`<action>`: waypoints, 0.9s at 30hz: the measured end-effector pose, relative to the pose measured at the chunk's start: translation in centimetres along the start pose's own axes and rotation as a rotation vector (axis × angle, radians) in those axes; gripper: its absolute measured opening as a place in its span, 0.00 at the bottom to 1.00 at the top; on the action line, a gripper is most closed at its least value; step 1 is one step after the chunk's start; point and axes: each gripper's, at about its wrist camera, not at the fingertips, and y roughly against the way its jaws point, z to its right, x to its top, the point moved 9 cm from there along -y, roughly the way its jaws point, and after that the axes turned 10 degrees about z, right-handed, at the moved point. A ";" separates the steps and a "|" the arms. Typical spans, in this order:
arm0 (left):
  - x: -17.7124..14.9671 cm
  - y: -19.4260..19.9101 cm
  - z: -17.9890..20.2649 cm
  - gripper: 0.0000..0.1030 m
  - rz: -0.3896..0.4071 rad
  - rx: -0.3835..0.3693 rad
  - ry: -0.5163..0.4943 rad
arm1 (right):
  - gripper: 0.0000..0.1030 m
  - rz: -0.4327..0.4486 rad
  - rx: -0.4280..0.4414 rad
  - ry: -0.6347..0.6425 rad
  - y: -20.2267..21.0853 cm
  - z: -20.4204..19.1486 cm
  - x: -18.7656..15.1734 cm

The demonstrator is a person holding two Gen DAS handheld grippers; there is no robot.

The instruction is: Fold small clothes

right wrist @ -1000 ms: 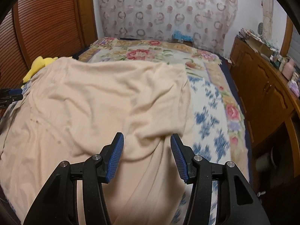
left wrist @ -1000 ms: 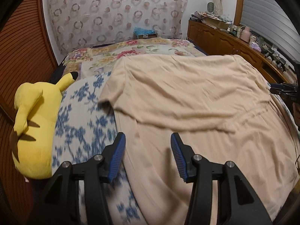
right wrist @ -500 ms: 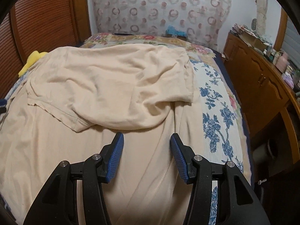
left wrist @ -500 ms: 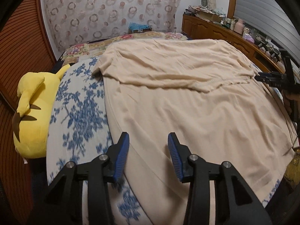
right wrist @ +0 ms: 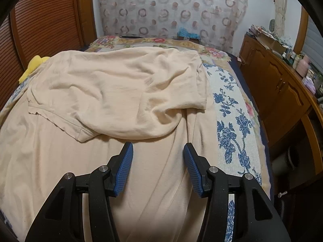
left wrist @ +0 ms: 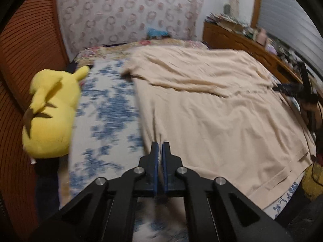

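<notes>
A beige garment [left wrist: 212, 109] lies spread on the bed, its upper part folded down over the lower part; it also shows in the right wrist view [right wrist: 113, 92]. My left gripper [left wrist: 160, 147] is shut at the garment's left side edge; whether it pinches the cloth I cannot tell. My right gripper [right wrist: 157, 153] is open and empty, just above the lower part of the garment, near the folded-over edge. The right gripper also shows in the left wrist view [left wrist: 292, 88] at the garment's far right side.
The bed has a blue-flowered sheet [left wrist: 109, 109] [right wrist: 230, 125]. A yellow plush toy [left wrist: 50, 109] lies at the bed's left edge. A wooden cabinet [right wrist: 282, 88] with clutter runs along the right. A wooden slatted wall [left wrist: 24, 60] is on the left.
My left gripper has shut and pulled back toward the garment's left edge. Both cameras drew back toward the near end; the garment's top now lies folded down.
</notes>
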 end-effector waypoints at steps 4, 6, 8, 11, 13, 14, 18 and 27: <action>0.1 1.1 -3.0 0.02 0.012 0.041 0.034 | 0.52 0.000 0.000 0.000 0.0 -0.1 0.0; 0.0 1.0 -3.4 0.02 0.010 0.040 0.045 | 0.52 0.000 0.000 0.000 0.0 0.0 0.0; 0.1 0.9 -3.4 0.02 0.013 0.030 0.053 | 0.52 0.000 0.000 0.000 0.0 0.0 0.0; 0.5 0.8 -3.0 0.02 0.025 0.010 0.057 | 0.52 0.000 0.000 0.000 0.0 0.0 0.0; 0.9 0.8 -2.5 0.05 0.033 0.000 0.051 | 0.52 0.000 0.000 0.000 0.0 0.0 0.0; 1.2 0.8 -2.3 0.07 0.037 0.002 0.042 | 0.52 0.000 0.000 0.001 0.0 0.0 0.0; 2.4 0.3 -1.3 0.24 0.052 -0.019 0.035 | 0.52 0.000 0.000 -0.001 0.0 0.0 0.0; 5.4 -4.0 0.1 0.40 0.044 -0.062 0.062 | 0.52 0.001 0.002 -0.002 0.1 0.0 0.0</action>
